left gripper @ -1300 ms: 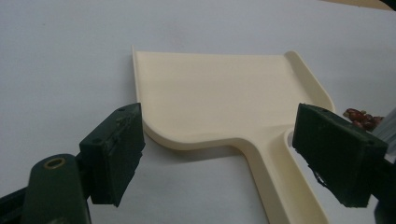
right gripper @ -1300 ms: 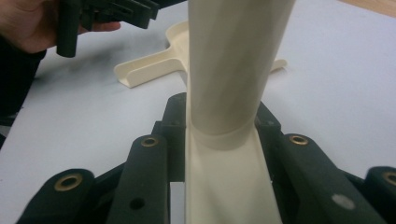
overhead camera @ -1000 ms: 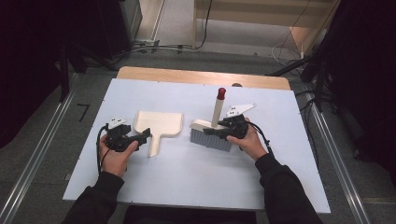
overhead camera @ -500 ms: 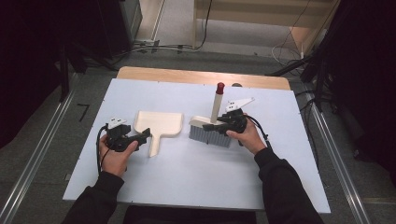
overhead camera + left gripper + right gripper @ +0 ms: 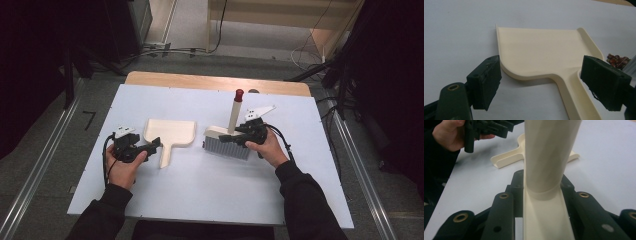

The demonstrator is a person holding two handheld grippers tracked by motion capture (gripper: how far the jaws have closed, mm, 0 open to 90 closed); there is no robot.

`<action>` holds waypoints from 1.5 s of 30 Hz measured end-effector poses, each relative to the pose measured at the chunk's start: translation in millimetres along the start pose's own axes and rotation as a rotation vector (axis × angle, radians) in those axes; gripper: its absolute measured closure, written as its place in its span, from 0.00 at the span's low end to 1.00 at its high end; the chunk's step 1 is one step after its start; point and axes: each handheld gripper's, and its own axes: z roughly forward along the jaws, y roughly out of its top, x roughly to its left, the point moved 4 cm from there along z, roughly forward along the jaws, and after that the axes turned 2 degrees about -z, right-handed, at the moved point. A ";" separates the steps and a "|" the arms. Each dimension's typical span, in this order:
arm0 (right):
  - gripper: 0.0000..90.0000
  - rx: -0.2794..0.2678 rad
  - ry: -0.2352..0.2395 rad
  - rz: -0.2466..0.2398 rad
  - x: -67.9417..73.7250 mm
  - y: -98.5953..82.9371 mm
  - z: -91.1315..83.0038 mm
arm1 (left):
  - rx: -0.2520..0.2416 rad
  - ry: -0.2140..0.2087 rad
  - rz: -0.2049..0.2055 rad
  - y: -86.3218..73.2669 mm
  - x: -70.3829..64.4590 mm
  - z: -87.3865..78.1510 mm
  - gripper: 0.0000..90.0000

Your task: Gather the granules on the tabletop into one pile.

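White tabletop [image 5: 200,200] takes up the middle of the scene, with a wooden strip along its far edge and metal floor rails on both sides. Wide bare surface lies in front of both hands and toward the near edge. A cream dustpan [image 5: 169,134] lies flat left of centre, its handle pointing toward the person. The left gripper [image 5: 150,146] sits at that handle with its jaws spread wide, one on each side, gripping nothing. Just right of the dustpan stands a brush [image 5: 227,142], bristles down, its red-tipped handle rising upright. The right gripper [image 5: 239,137] is clamped on the base of that handle. A small heap of dark red bits [image 5: 617,60] lies between dustpan and brush.
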 end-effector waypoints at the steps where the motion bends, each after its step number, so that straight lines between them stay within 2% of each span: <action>1: 0.71 -0.009 -0.012 0.002 -0.3 -0.4 -2.7 | 0.000 0.000 0.000 0.0 0.1 0.0 0.20; 7: 0.71 -0.058 -0.097 0.052 -5.9 -2.4 -23.9 | -0.003 -0.001 -0.002 0.6 -0.1 0.0 0.20; 10: 0.71 -0.078 -0.175 0.090 -8.8 -4.4 -35.7 | -0.005 0.000 -0.003 1.0 0.2 -0.4 0.20; 16: 0.71 -0.094 -0.405 0.162 -5.2 -13.6 -51.2 | -0.010 0.003 -0.006 2.1 1.4 -0.3 0.20; 23: 0.71 -0.079 -0.658 0.168 16.8 -18.9 -51.3 | -0.011 0.008 -0.009 3.5 4.3 -0.8 0.20; 25: 0.71 -0.075 -0.710 0.176 22.8 -20.5 -49.8 | -0.016 0.010 -0.014 4.5 5.2 -1.0 0.20; 28: 0.71 -0.055 -0.777 0.192 28.6 -23.4 -45.3 | -0.019 0.012 -0.017 5.7 7.8 -0.8 0.20; 31: 0.71 -0.047 -0.819 0.209 32.9 -24.6 -41.6 | -0.023 0.009 -0.020 6.8 8.5 0.1 0.20; 33: 0.71 -0.041 -0.850 0.198 35.5 -24.9 -39.9 | -0.024 0.010 -0.016 7.6 8.1 0.9 0.20; 39: 0.71 -0.038 -0.982 0.173 45.0 -29.1 -35.7 | -0.018 -0.005 -0.008 6.8 6.7 4.4 0.20; 42: 0.71 -0.036 -1.012 0.165 47.7 -32.6 -30.8 | -0.020 -0.012 -0.015 7.0 7.5 4.5 0.20; 45: 0.71 -0.042 -1.015 0.160 51.6 -32.0 -25.1 | -0.024 -0.015 -0.016 7.7 7.2 4.3 0.20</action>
